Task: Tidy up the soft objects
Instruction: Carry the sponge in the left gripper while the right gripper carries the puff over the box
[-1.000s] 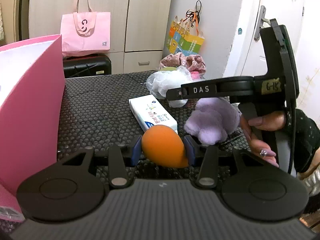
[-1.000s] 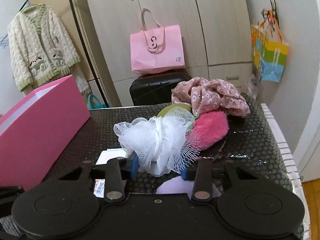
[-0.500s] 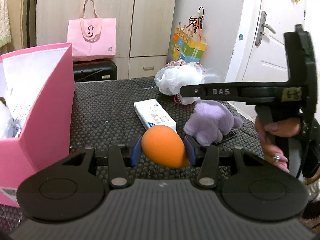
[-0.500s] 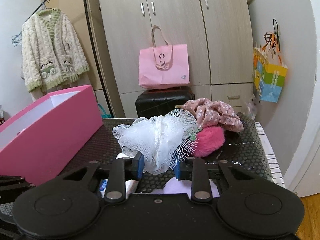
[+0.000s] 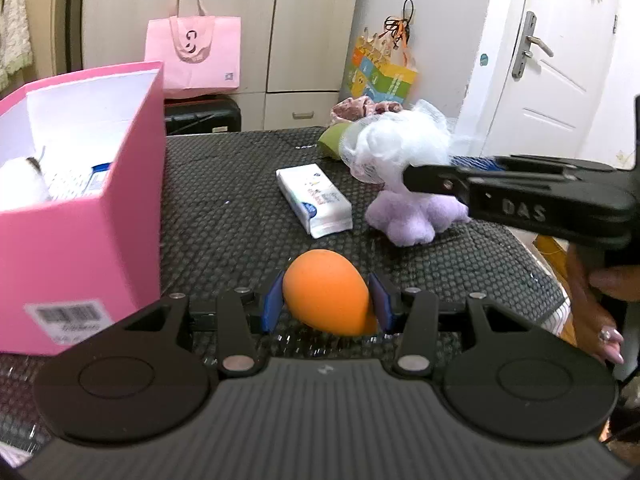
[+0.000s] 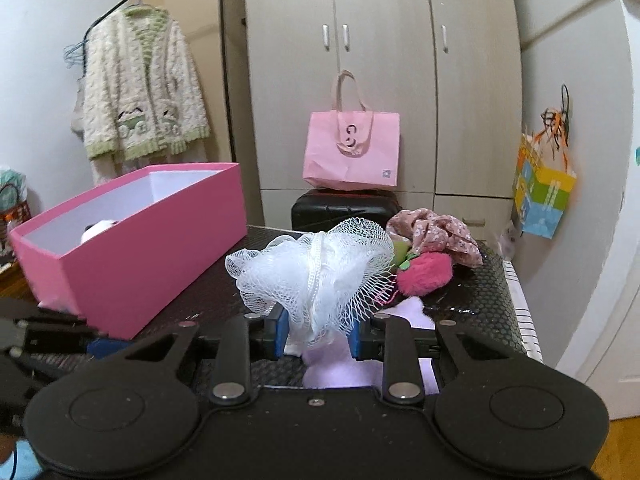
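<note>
L tongs [image 5: 327, 306]: clenched on the orange sponge egg [image 5: 326, 297], blue pads tight on both flanks, egg's blunt end pointing fwd/up, off the bench [image 5: 224, 216].
R tongs [image 6: 318, 334]: jaws just closed in further; now pinching the white mesh bath pouf [image 6: 316, 270] by its lower bunch, rest of it billowing above the pads. Pouf is clear of the bench, I reckon.
Drop target: pink box [image 5: 84, 200], open top, already w/ some items inside (white fluffy thing + small packets, can't ID more).
Key relation: box sits to the left of both tongs. From L view its near wall is just beside my L tongs, up-left; from R view the box is farther off, left and ahead, long axis running away from me diagonally.
Nearer hand: L, clearly. My guess is egg goes in first, pouf follows.
Clearance: both loads need to rise over the box rim before letting go; R tongs cross above purple plush [image 5: 416, 216] and tissue pack [image 5: 314, 199].
Left on bench: purple plush, tissue pack, pink fuzzy ball [image 6: 426, 272], floral scrunchie [image 6: 436, 236], something green behind the pouf.
Risk: pouf mesh may snag on a pad when released.
</note>
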`<action>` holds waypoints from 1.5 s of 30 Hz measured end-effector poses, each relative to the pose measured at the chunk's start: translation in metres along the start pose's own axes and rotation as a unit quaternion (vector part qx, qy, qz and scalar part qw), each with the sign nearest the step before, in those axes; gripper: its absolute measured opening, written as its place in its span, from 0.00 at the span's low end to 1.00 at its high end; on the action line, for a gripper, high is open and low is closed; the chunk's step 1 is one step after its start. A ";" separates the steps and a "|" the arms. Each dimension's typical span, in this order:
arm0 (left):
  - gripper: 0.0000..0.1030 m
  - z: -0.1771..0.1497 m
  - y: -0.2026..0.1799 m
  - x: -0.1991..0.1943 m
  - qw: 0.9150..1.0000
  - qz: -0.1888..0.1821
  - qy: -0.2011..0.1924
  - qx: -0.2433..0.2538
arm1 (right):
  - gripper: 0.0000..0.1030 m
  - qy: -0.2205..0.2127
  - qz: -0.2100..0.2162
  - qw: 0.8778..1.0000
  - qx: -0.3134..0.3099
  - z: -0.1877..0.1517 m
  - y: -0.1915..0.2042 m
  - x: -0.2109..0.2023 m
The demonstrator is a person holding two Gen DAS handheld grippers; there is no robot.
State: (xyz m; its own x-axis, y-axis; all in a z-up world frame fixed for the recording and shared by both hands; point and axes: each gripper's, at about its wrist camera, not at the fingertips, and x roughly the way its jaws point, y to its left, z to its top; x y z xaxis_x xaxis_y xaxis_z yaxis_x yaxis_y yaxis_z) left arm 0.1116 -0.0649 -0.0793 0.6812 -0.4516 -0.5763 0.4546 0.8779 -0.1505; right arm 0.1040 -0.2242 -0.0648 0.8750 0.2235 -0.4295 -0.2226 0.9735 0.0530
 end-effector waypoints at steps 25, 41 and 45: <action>0.43 -0.028 0.039 -0.057 0.999 0.029 0.010 -0.022 | 0.32 0.048 0.075 0.995 -0.049 -0.030 0.071 -0.045; 0.43 0.011 0.083 -0.126 0.998 -0.015 0.055 0.002 | 0.32 0.100 0.201 0.974 -0.032 0.000 0.110 -0.060; 0.43 0.029 0.093 -0.147 0.998 -0.025 0.054 0.009 | 0.32 0.113 0.230 0.966 -0.022 0.017 0.118 -0.058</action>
State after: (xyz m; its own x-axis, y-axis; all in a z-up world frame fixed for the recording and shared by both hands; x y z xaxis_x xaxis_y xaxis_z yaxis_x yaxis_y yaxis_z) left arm 0.0703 0.0783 0.0142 0.5922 -0.4746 -0.6512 0.4981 0.8508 -0.1671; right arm 0.0345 -0.1217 -0.0189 0.5635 0.6109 -0.5561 -0.5878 0.7695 0.2497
